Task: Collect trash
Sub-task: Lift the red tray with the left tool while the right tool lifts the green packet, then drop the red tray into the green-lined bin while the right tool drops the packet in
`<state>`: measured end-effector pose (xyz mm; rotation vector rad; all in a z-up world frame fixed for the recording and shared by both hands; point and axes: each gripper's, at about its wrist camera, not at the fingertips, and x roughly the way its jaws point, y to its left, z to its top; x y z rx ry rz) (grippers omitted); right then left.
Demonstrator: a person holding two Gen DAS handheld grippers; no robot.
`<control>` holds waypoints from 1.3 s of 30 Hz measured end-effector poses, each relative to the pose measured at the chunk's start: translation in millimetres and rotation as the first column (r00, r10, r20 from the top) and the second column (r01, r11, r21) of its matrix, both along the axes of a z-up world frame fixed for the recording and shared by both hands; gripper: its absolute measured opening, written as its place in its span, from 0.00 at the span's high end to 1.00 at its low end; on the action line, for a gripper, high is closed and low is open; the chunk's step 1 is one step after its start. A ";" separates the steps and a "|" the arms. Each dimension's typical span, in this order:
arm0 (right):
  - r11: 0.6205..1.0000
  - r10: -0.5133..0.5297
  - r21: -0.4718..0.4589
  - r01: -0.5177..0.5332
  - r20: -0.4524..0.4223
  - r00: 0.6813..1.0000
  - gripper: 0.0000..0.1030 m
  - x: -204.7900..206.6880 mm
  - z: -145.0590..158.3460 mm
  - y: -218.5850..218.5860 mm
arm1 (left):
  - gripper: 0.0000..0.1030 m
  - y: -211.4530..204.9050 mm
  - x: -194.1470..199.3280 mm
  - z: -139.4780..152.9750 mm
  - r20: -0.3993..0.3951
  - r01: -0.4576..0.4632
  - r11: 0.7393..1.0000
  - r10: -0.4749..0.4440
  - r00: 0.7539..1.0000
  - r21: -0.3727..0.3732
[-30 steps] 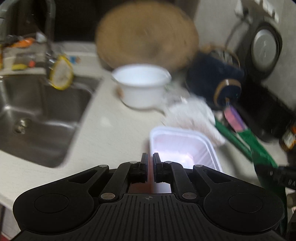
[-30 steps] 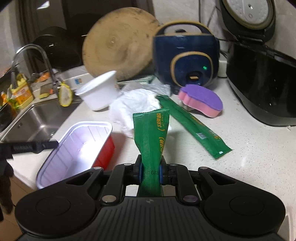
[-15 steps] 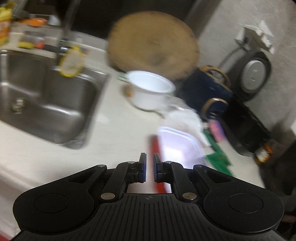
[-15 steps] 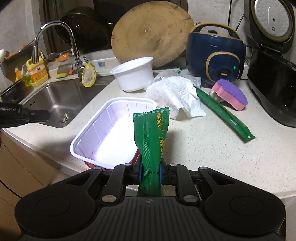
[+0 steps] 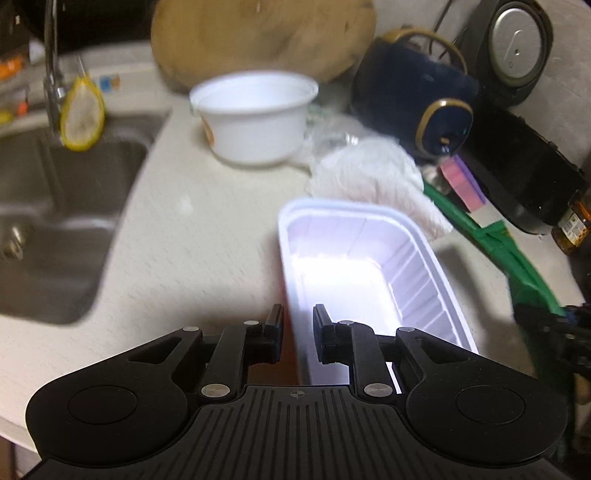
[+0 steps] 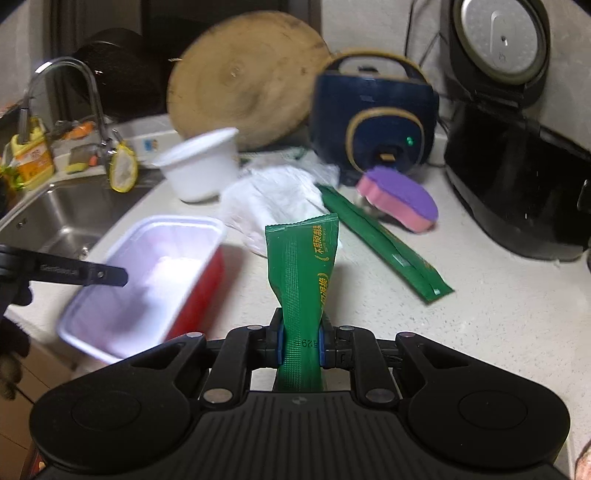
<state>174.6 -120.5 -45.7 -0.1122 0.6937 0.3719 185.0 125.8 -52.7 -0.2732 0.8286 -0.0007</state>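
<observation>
A: What changed on the left?

B: The left tool [image 5: 298, 334], shut a moment ago, is opening; the tray [image 5: 364, 273] rim sits between its jaws, ungripped.

A: And the right?

B: The right tool [image 6: 300, 345] still pinches the green wrapper [image 6: 301, 280]; the tray lies left of it on the desk [image 6: 480, 332], ready to receive trash.

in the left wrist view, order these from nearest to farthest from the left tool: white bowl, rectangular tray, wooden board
1. Rectangular tray: its near wall stands between the opening jaws of the left tool.
2. White bowl: farther back on the counter, slightly left of centre.
3. Wooden board: behind the bowl, at the back.
</observation>
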 end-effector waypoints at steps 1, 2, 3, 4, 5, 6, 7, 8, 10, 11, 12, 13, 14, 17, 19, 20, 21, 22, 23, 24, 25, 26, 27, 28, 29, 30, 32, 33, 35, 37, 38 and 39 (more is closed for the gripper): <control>1.000 -0.006 -0.004 0.006 -0.009 1.000 0.85 5.0 -4.4 -1.4 | 0.80 -0.9 3.8 -3.0 -0.015 0.010 1.000 -0.010 1.000 -0.009; 1.000 -0.013 -0.007 0.013 -0.017 1.000 0.85 10.1 -8.4 -2.4 | 0.80 -3.1 7.4 -5.8 -0.029 0.032 0.999 -0.032 0.999 -0.010; 1.000 -0.025 -0.010 0.024 -0.027 0.999 0.85 15.1 -11.9 -3.9 | 0.80 -5.1 10.0 -9.2 -0.042 0.049 0.999 -0.049 0.998 -0.014; 0.999 -0.033 -0.008 0.033 -0.036 0.999 0.85 19.6 -14.7 -5.3 | 0.83 -5.8 9.2 -8.9 -0.021 0.057 0.998 -0.057 0.998 -0.013; 0.999 -0.037 -0.002 0.037 -0.043 0.998 0.85 23.5 -16.5 -6.7 | 0.84 -6.4 10.2 -9.7 -0.025 0.060 0.998 -0.060 0.998 -0.019; 0.999 -0.040 0.003 0.040 -0.047 0.998 0.85 26.4 -17.3 -7.5 | 0.85 -5.5 10.6 -10.5 -0.026 0.057 0.998 -0.058 0.998 -0.033; 0.999 -0.044 0.008 0.044 -0.048 0.998 0.85 29.0 -17.7 -8.2 | 0.86 -3.7 9.8 -11.0 -0.024 0.043 0.998 -0.044 0.999 -0.056; 0.999 -0.048 0.011 0.048 -0.046 0.998 0.85 30.2 -17.5 -8.2 | 0.86 -1.3 9.2 -11.5 -0.026 0.021 0.997 -0.023 0.999 -0.079; 0.998 -0.048 0.027 0.049 -0.040 0.998 0.85 29.8 -14.1 -9.4 | 0.87 0.0 8.2 -10.0 -0.015 0.000 0.996 -0.002 1.000 -0.085; 0.998 -0.044 0.040 0.046 -0.034 0.998 0.85 27.8 -11.2 -10.2 | 0.88 -0.6 5.8 -7.4 0.001 -0.007 0.997 0.007 1.000 -0.083; 0.998 -0.040 0.049 0.041 -0.028 0.999 0.85 25.6 -8.6 -10.8 | 0.88 -0.4 2.8 -4.4 0.018 -0.010 0.996 0.012 1.000 -0.086; 0.998 -0.033 0.058 0.034 -0.021 0.999 0.85 22.1 -5.3 -11.3 | 0.88 0.7 -1.5 -0.9 0.037 -0.008 0.996 0.011 0.999 -0.093; 0.997 -0.027 0.066 0.028 -0.015 1.000 0.85 18.7 -2.4 -11.7 | 0.88 1.8 -6.7 3.6 0.058 -0.001 0.995 0.007 0.998 -0.103; 0.996 -0.009 0.092 0.010 -0.005 1.000 0.85 4.9 6.5 -10.6 | 0.88 5.2 -28.8 17.0 0.114 0.018 0.995 -0.007 0.993 -0.099; 0.995 0.006 0.100 -0.006 0.002 1.000 0.85 -6.3 11.9 -6.6 | 0.89 9.8 -45.6 23.2 0.139 0.020 0.996 -0.008 0.990 -0.088; 0.995 0.014 0.100 -0.015 0.004 1.000 0.85 -12.2 14.1 -3.4 | 0.89 12.9 -55.2 25.6 0.150 0.020 0.996 -0.007 0.989 -0.089; 0.995 0.023 0.101 -0.024 0.006 1.000 0.85 -18.4 15.9 -0.1 | 0.89 16.0 -65.5 27.3 0.160 0.019 0.996 -0.004 0.987 -0.091; 0.994 0.035 0.101 -0.035 0.008 0.999 0.85 -25.4 17.8 4.2 | 0.89 18.9 -76.1 28.4 0.169 0.019 0.995 -0.003 0.986 -0.093; 0.994 0.046 0.101 -0.046 0.008 0.999 0.85 -32.4 19.0 8.3 | 0.89 22.0 -85.6 28.3 0.175 0.019 0.995 -0.002 0.985 -0.097; 0.993 0.058 0.099 -0.058 0.009 0.998 0.85 -40.0 20.0 13.0 | 0.89 25.0 -96.1 28.1 0.178 0.019 0.995 -0.001 0.984 -0.101; 0.993 0.068 0.097 -0.069 0.010 0.998 0.85 -47.3 20.8 17.2 | 0.89 27.9 -106.6 27.4 0.177 0.021 0.994 -0.002 0.984 -0.105; 0.992 0.079 0.094 -0.079 0.012 0.997 0.85 -56.0 21.0 22.0 | 0.89 30.2 -116.4 25.5 0.175 0.023 0.994 -0.004 0.985 -0.107; 0.992 0.087 0.092 -0.088 0.013 0.996 0.85 -65.0 20.8 26.8 | 0.89 32.7 -125.9 24.0 0.174 0.027 0.994 -0.008 0.985 -0.108; 0.992 0.093 0.090 -0.094 0.012 0.996 0.85 -72.6 20.5 30.5 | 0.89 34.8 -135.8 22.7 0.175 0.033 0.994 -0.014 0.984 -0.106; 0.991 0.099 0.088 -0.100 0.011 0.995 0.85 -81.4 19.9 34.3 | 0.89 37.1 -146.0 21.2 0.176 0.038 0.994 -0.020 0.984 -0.104; 0.990 0.106 0.088 -0.106 0.010 0.994 0.85 -90.8 18.9 37.8 | 0.89 39.1 -155.8 19.5 0.175 0.043 0.994 -0.025 0.984 -0.103; 0.989 0.118 0.087 -0.117 0.000 0.993 0.85 -108.5 15.5 44.7 | 0.89 43.8 -175.5 15.2 0.171 0.059 0.992 -0.039 0.985 -0.112; 0.989 0.123 0.083 -0.122 -0.009 0.992 0.85 -115.5 13.4 48.0 | 0.89 45.7 -184.2 12.5 0.166 0.072 0.990 -0.052 0.985 -0.118; 0.988 0.141 0.065 -0.139 -0.028 0.990 0.85 -133.8 7.0 57.1 | 0.89 47.8 -199.8 3.6 0.146 0.105 0.987 -0.086 0.986 -0.125; 0.986 0.161 0.047 -0.159 -0.054 0.985 0.85 -150.0 -0.3 64.0 | 0.89 49.6 -213.5 -11.3 0.106 0.134 0.982 -0.121 0.987 -0.132; 0.985 0.172 0.042 -0.169 -0.072 0.983 0.85 -158.1 -5.0 66.5 | 0.89 51.1 -218.7 -21.9 0.073 0.139 0.981 -0.130 0.989 -0.138; 0.984 0.178 0.038 -0.175 -0.089 0.980 0.85 -164.7 -10.1 68.0 | 0.89 52.7 -221.9 -35.3 0.029 0.139 0.979 -0.136 0.990 -0.148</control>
